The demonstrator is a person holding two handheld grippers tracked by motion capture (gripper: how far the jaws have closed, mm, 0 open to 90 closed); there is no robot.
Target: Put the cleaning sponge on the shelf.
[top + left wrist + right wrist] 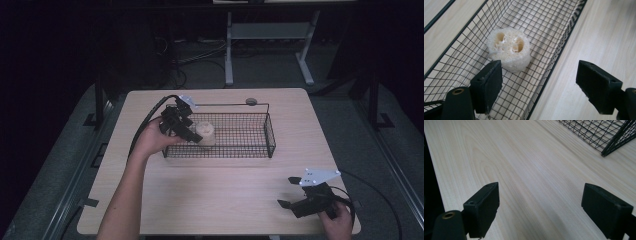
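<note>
1. Wire basket: one, black, on the wood table, toward its far side.
2. Loofah: one, pale, round, two holes in its top face. It lies on the basket floor at the basket's left end.
3. Grippers: two, one per hand.
4. Left gripper: jaws wide apart, nothing held. In the left gripper view its left pad sits over the basket just short of the loofah; touching or not, cannot tell. Its right pad hangs outside the basket wall, over bare table.
5. Right gripper: jaws spread wide, empty, touching nothing. It sits near the table's near right corner, well apart from the basket; its view has one basket corner far off.
</note>
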